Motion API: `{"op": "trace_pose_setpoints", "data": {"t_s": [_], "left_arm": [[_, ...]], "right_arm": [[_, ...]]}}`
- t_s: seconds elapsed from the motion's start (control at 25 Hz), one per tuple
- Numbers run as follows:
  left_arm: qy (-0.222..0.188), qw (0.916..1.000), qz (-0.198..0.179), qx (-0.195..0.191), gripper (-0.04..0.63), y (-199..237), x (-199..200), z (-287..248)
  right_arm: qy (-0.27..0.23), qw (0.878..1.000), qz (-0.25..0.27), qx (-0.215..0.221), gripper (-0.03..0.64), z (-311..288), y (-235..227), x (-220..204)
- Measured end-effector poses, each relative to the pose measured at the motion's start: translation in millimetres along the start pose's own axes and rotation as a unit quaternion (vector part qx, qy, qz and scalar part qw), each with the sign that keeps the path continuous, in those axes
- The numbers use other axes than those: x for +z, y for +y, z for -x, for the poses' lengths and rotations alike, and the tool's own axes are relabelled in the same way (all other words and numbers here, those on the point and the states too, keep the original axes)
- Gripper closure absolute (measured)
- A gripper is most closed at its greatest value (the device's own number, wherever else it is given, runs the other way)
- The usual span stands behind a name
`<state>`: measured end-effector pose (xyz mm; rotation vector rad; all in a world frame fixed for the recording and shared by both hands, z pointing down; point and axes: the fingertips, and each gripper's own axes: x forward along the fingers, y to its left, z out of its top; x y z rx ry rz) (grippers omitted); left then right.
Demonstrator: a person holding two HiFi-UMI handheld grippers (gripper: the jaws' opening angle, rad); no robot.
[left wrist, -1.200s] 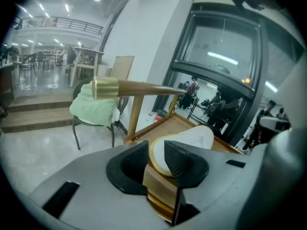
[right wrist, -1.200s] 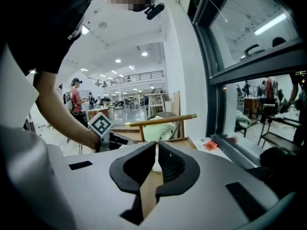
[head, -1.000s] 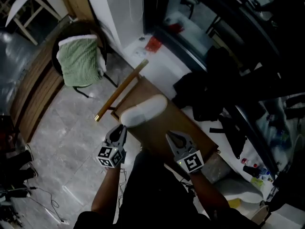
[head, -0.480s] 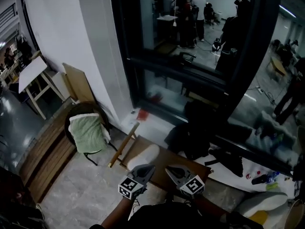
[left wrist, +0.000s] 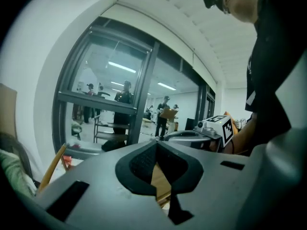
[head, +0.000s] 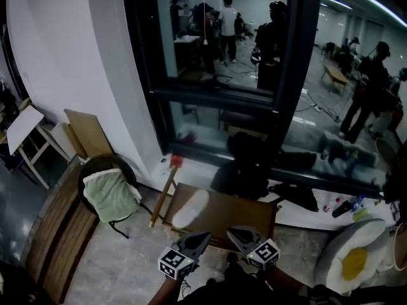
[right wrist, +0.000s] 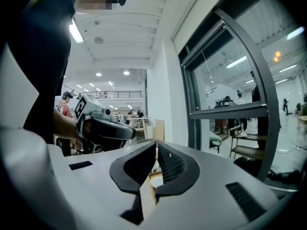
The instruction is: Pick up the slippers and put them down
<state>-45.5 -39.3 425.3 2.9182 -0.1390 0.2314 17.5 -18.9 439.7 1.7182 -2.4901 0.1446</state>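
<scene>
- Here, your left hand-held gripper [head: 205,235] sits at the bottom of the head view, its tips aimed toward the counter [head: 245,210].
- In its own view, the left hand-held gripper [left wrist: 156,146] has its jaws pressed together, with nothing caught between them.
- Your right hand-held gripper [head: 232,231] is just beside the left one, and the two tips lean toward each other without touching.
- The right hand-held gripper [right wrist: 156,146] also has its jaws closed tip to tip in its own view, and they pinch nothing.
- One white slipper [head: 191,208] is in view. It lies on the left part of the brown counter, its long side running away from you toward the window [head: 299,75].
- The slipper sits beyond both hand-held grippers, and neither one touches it.
- A wooden stick [head: 162,199] leans at the counter's left edge, with a red piece at its far end.
- Left of that, on the floor, stands a round dark chair [head: 102,162] with a green cloth [head: 111,196] draped over it.
- Black bags [head: 245,170] are heaped between the counter and the foot of the window.
- A cushion [head: 353,259] shaped like a fried egg rests at the lower right, well apart from the counter.
- Behind the glass, several people [head: 226,18] stand in a lit room.
</scene>
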Motion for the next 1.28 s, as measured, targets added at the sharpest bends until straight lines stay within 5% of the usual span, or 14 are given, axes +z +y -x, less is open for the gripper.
{"op": "trace_pose_setpoints", "data": {"t_s": [0.56,0.64,0.8,1.28], "left_arm": [[0.024,0.9989,0.022,-0.035,0.584,-62,-41,40],[0.03,0.9987,0.012,-0.04,0.584,-70,-43,32],[0.04,0.9984,-0.006,-0.04,0.584,-84,-51,22],[0.042,0.9977,-0.029,-0.044,0.583,-112,-54,-4]], "right_arm": [[0.018,0.998,0.03,0.058,0.588,46,85,0],[0.008,0.998,0.032,0.059,0.588,58,85,5],[-0.013,0.998,-0.042,0.041,0.588,89,80,3],[0.026,0.999,-0.01,0.029,0.588,126,67,-40]]}}
